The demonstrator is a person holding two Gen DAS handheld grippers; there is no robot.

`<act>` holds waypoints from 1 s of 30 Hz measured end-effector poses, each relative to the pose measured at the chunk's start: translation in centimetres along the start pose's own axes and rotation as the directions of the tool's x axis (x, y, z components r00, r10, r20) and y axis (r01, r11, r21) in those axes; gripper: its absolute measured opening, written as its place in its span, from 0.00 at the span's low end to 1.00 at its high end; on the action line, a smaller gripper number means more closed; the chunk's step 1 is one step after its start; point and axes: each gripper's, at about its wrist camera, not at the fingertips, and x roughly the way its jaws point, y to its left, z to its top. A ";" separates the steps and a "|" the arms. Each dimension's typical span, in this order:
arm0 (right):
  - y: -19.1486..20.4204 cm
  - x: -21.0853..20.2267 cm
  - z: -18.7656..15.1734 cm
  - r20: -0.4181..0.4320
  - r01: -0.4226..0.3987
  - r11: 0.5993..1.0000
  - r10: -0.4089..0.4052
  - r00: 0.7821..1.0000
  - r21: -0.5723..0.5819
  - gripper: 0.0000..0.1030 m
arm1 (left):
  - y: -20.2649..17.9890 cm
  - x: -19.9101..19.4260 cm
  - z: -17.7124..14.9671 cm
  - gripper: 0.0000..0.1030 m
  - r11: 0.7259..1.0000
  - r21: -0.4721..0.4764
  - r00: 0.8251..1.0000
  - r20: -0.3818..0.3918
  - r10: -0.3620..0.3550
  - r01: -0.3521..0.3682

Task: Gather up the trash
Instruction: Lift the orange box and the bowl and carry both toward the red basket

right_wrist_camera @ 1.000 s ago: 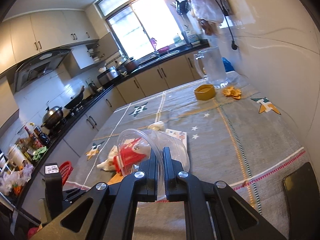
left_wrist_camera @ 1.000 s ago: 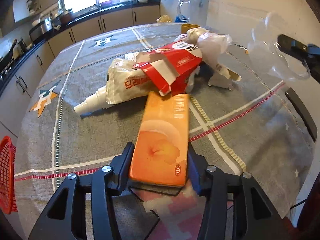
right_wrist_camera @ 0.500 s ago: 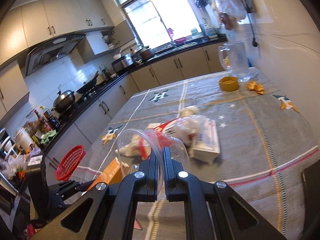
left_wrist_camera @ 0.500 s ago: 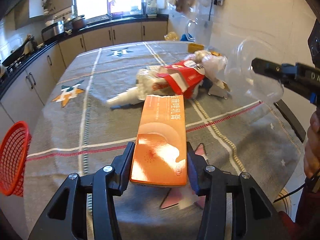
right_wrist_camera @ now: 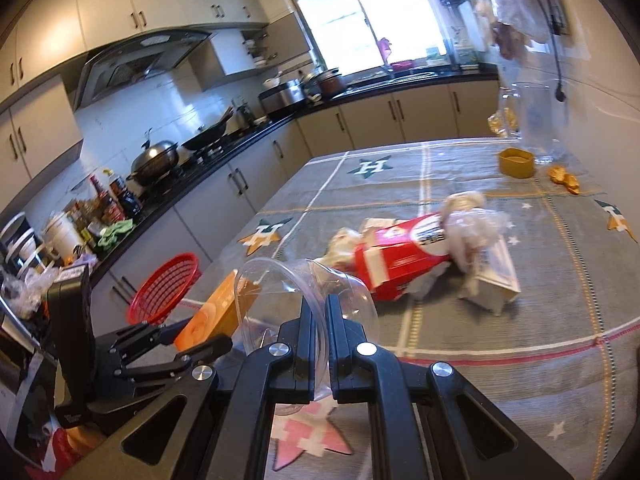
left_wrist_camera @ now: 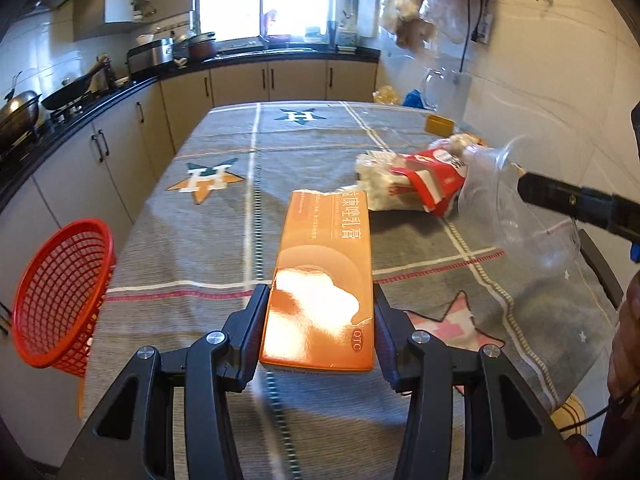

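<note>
While the orange carton is clamped by its two long sides between the fingers of the left gripper, it is held flat and clear above the grey patterned tablecloth, its torn far end pointing toward the middle of the table. The jaws are closed only as far as the carton's width allows. The same carton is seen from the right wrist view at the lower left, with the left gripper reaching in beneath it.

A clear plastic cup is pinched by its thin wall between the almost touching fingers of the right gripper; it lies on its side in the air, mouth turned to the left. In the left wrist view the cup is seen at the right edge, gripped by the right gripper.

A red mesh basket is seen beyond the table's left edge (what holds it there cannot be told), near the carton but apart from it.

Further trash is left heaped on the cloth: a red and white package, a crumpled clear bag against it, and a small white box just beside. Well behind, near the wall, a yellow tub and a glass jug are stood.
</note>
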 end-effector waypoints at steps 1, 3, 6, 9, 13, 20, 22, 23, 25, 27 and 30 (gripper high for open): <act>0.4 0.3 0.0 -0.007 -0.009 1.000 0.008 1.000 -0.007 0.06 | 0.3 -0.1 -0.1 0.45 1.000 -0.006 1.000 0.005 0.009 -0.009; 1.1 0.7 0.0 -0.016 -0.018 1.000 0.018 1.000 -0.017 0.06 | 0.9 -0.4 -0.1 0.45 1.000 -0.012 1.000 0.011 0.017 -0.017; 2.1 1.4 0.1 -0.028 -0.032 0.999 0.031 0.999 -0.029 0.06 | 1.8 -0.7 -0.3 0.46 0.999 -0.030 0.999 0.019 0.028 -0.027; 2.9 2.3 0.3 -0.048 -0.048 0.998 0.046 0.998 -0.038 0.06 | 2.8 -0.9 -0.5 0.45 0.998 -0.051 0.999 0.022 0.036 -0.035; 3.9 3.3 0.5 -0.065 -0.058 0.997 0.055 0.996 -0.054 0.06 | 4.2 -1.3 -0.8 0.45 0.996 -0.073 0.998 0.030 0.049 -0.047; 6.1 5.3 1.1 -0.098 -0.079 0.993 0.070 0.993 -0.090 0.06 | 6.8 -2.2 -1.2 0.45 0.991 -0.117 0.996 0.050 0.073 -0.067; 6.9 6.0 1.2 -0.108 -0.088 0.991 0.076 0.991 -0.103 0.06 | 7.9 -2.6 -1.3 0.46 0.988 -0.133 0.995 0.058 0.084 -0.075; 7.3 6.3 1.2 -0.112 -0.090 0.990 0.078 0.991 -0.107 0.06 | 8.2 -2.8 -1.4 0.46 0.987 -0.140 0.994 0.062 0.089 -0.080; 8.2 7.0 1.5 -0.126 -0.104 0.988 0.089 0.988 -0.115 0.06 | 9.3 -3.2 -1.4 0.45 0.983 -0.158 0.992 0.072 0.101 -0.089; 9.0 7.7 1.8 -0.137 -0.116 0.986 0.099 0.986 -0.119 0.06 | 10.5 -3.8 -1.4 0.45 0.979 -0.177 0.989 0.084 0.118 -0.102; 10.4 8.7 2.5 -0.154 -0.139 0.982 0.119 0.981 -0.128 0.06 | 12.8 -4.9 -1.3 0.45 0.969 -0.212 0.983 0.102 0.153 -0.128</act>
